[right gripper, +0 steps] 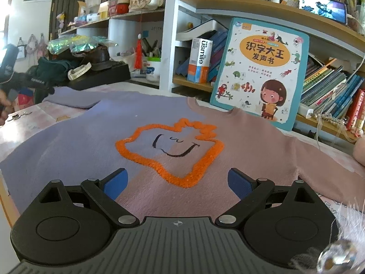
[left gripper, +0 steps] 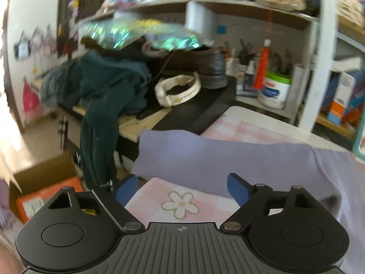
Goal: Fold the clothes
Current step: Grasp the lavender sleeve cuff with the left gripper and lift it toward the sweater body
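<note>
Both tongs were wide open w/ nothing in them. Left tongs (left gripper: 182, 190) hovered over the pink checked cloth (left gripper: 182, 202) on the table, blue pads (left gripper: 237, 189) on either side of a flower print, and the lilac sleeve (left gripper: 205, 157) lay just past the tips at 12 o'clock. Right tongs (right gripper: 178, 182) sat low over the sweater (right gripper: 91, 141), which was spread flat on the table, half lilac and half pink, orange smiley outline (right gripper: 170, 150) at 12 o'clock from the tips. Kids' book (right gripper: 260, 75) stood behind the collar, approx 1 o'clock. Dark green clothes (left gripper: 109, 84) were piled at 10 o'clock in the left view.
</note>
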`<state>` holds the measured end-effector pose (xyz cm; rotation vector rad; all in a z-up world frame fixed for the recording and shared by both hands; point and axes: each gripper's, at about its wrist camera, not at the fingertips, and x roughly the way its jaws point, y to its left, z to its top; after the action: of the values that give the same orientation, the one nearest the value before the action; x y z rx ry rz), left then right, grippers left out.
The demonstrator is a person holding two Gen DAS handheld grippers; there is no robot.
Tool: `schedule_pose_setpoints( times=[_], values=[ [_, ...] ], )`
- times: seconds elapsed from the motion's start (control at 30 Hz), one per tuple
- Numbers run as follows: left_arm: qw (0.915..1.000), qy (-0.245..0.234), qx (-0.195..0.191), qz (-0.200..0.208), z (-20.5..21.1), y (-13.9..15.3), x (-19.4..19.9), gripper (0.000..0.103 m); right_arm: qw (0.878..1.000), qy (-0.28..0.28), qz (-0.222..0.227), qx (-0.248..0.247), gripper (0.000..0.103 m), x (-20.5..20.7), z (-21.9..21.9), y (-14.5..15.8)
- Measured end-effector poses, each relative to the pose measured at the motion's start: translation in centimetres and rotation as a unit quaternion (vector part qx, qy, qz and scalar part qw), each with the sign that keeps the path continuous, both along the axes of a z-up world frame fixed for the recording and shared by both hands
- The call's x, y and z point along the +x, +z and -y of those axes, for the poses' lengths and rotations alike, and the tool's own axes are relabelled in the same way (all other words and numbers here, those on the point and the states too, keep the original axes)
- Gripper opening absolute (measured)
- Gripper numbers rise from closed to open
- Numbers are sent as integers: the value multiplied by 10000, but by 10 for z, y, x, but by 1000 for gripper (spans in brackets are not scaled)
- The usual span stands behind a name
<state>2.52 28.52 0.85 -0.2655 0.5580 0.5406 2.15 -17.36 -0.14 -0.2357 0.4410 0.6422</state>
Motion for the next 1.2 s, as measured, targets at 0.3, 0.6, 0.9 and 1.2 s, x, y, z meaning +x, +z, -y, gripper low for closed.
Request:
schedule_pose_setpoints(
  times=[0.3,0.6,0.9,1.2],
  values=[
    [9816,820,-1693,325,-55,-16,5,85,9999,85,79,-91,94,-2,-3,0],
    [9535,1376,-2583,716,-88,-42,6,52,9998,141,17,-130,94,-1,-4,0],
    [9398,1524,-2778,1283,-84,-36,-8,4,9997,130,-23,-203,94,0,-6,-2],
    [9689,755,-1962,1306,-43,9,-4,3,9995,-171,41,-245,94,-8,12,0]
  ],
)
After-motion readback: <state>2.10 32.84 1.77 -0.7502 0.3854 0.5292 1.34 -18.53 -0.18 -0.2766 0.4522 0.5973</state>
